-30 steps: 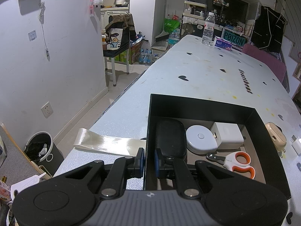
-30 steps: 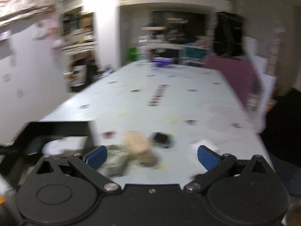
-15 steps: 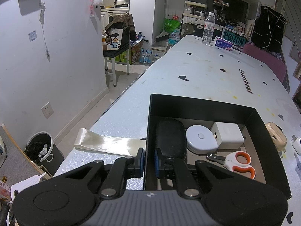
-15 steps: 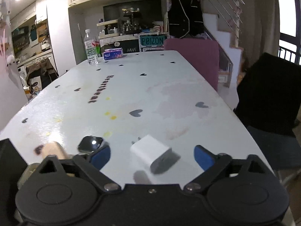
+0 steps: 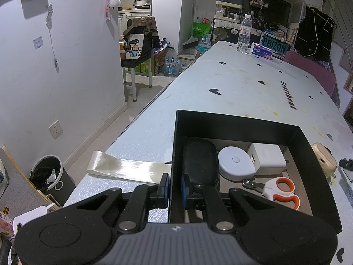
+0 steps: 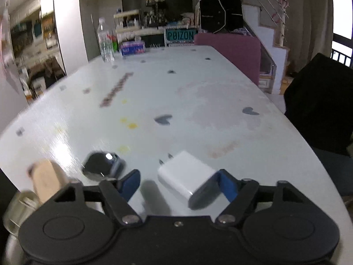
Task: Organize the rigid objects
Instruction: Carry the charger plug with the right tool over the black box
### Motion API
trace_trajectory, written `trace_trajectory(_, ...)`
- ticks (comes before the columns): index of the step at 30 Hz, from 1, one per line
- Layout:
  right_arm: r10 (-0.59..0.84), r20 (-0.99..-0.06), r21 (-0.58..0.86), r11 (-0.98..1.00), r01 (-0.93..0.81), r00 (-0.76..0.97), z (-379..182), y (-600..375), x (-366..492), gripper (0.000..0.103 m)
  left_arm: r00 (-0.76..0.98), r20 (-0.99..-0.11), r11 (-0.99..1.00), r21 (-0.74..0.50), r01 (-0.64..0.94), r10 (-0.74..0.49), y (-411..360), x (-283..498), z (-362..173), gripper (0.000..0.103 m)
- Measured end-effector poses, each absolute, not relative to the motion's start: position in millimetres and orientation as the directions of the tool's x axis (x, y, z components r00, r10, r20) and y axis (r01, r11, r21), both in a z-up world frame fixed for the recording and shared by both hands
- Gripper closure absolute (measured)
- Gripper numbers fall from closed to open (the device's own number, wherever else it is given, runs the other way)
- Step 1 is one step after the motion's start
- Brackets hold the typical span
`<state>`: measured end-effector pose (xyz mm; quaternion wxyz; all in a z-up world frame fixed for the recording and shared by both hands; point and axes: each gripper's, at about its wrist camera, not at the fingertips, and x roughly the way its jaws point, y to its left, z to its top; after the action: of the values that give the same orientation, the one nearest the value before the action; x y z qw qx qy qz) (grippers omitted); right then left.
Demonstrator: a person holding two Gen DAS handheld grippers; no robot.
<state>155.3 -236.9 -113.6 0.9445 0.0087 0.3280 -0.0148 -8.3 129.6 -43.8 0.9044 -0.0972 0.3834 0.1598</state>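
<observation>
Right view motion-blurred: smartwatch (image 6: 100, 165) and tan case (image 6: 45, 177) left of the fingers (image 6: 130, 182) smeared; clear item at frame edge unidentifiable.

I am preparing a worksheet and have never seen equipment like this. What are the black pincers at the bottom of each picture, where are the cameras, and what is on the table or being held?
They are hand-held grippers, one in each of a person's hands, each with a camera looking along its fingers.

Left view: the left gripper is shut on the wall of a black box. Inside lie a black case, a round tape measure, a white adapter and scissors.

Right view: the right gripper has just been closing around a white charger on the table; its left pad is not touching it, so nothing is held. A dark watch face lies nearby.
</observation>
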Motion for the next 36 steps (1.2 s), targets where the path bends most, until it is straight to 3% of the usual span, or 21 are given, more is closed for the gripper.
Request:
trace_trajectory(4, -0.032, -0.618, 0.027, 0.998, 0.062, 0.786, -115.2, -237.4, 154.7, 0.044, 0.655, -0.724, 0.930, -0.053, -0.364, 0.215, 129.4, -8.3, -43.8, 0.092)
trace_trajectory(18, 0.015, -0.612, 0.035, 0.999, 0.008, 0.791, -99.0, -236.3, 131.4, 0.044, 0.655, -0.725, 0.930, -0.053, -0.364, 0.215, 130.1, -8.6, -43.8, 0.092)
trace_trajectory(27, 0.220, -0.533, 0.165, 0.974, -0.154, 0.817, -54.0, -212.5, 80.2, 0.044, 0.655, -0.725, 0.930, -0.053, -0.364, 0.215, 130.1, -8.6, -43.8, 0.092)
trace_trajectory(36, 0.453, -0.515, 0.158, 0.885, -0.439, 0.728, -32.7, -142.7, 25.8, 0.044, 0.655, -0.725, 0.930, -0.054, -0.364, 0.214, 130.2, -8.8, -43.9, 0.092)
